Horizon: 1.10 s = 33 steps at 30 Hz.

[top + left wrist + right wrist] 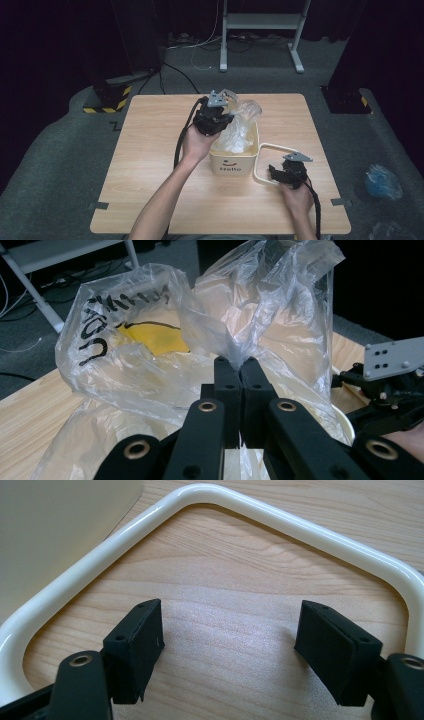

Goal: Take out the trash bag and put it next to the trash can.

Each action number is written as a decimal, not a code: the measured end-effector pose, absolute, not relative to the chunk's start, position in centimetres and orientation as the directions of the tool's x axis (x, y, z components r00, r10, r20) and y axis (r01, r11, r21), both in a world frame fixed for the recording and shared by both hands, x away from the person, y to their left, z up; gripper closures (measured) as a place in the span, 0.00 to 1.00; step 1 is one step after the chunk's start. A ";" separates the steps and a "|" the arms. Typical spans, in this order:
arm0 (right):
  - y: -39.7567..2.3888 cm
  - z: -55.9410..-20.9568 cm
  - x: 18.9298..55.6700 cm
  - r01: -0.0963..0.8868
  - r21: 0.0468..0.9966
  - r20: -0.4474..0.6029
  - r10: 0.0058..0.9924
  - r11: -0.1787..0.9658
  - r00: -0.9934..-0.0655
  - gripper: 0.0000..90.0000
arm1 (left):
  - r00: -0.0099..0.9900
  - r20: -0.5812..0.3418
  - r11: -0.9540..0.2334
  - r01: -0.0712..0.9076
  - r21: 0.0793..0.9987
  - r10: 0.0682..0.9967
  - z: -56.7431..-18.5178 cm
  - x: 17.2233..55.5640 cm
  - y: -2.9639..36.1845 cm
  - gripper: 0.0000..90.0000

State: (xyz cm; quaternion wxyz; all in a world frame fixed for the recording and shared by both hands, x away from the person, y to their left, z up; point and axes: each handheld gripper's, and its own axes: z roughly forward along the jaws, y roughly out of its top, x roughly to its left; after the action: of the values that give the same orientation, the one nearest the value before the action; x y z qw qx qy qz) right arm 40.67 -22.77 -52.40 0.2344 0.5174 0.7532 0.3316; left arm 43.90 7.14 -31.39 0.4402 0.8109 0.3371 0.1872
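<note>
Left claw [239, 371]: jaws pressed together on a fold of the bag [260, 305], pinching the plastic at its tips; seen from above, it sits over the bin's far left corner [215, 112].
Bag: clear crumpled plastic with black lettering and a yellow patch behind one wall; it rises out of the bin [235, 160], mouth gathered upward, lower part inside the bin.
Bin: cream, square, "Hello" printed on the near wall; stands right of the bench middle, near wall facing the person.
Handle [272, 150]: cream loop lying flat on the bench [150, 165], swung out to the bin's right; its far bar runs toward the right edge.
Right claw [232, 645]: jaws spread wide, nothing between them, pads apart over bare wood inside the handle loop; neither pad touches the loop. Seen from above it sits low, just right of the bin [287, 172].
Edges: the handle's right corner lies near the right bench edge; the bin is well clear of the near and far edges.
Open room: wide bare wood on the left half; a bare strip along the near edge, between the forearms.
Floor: grey carpet all round; a blue plastic wad [382, 181] lies right of the bench; a white frame [260, 30] stands beyond the far edge.
</note>
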 end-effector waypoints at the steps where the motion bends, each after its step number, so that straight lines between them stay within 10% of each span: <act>1: -22.8 -52.4 40.7 0.625 0.742 -0.009 0.935 0.244 -0.354 0.30 | 0.703 0.004 -0.382 0.382 0.842 0.711 -31.2 43.9 7.2 0.98; 33: -22.8 -52.4 40.7 0.624 0.742 -0.010 0.935 0.245 -0.355 0.30 | 0.675 0.003 -0.322 0.347 0.881 0.738 -27.1 43.1 9.9 0.98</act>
State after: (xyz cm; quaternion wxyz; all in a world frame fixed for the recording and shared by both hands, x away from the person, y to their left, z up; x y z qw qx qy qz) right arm 40.67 -22.78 -52.40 0.2344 0.5173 0.7532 0.3318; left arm 43.15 9.88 -27.15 0.4692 0.7858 0.3451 0.2082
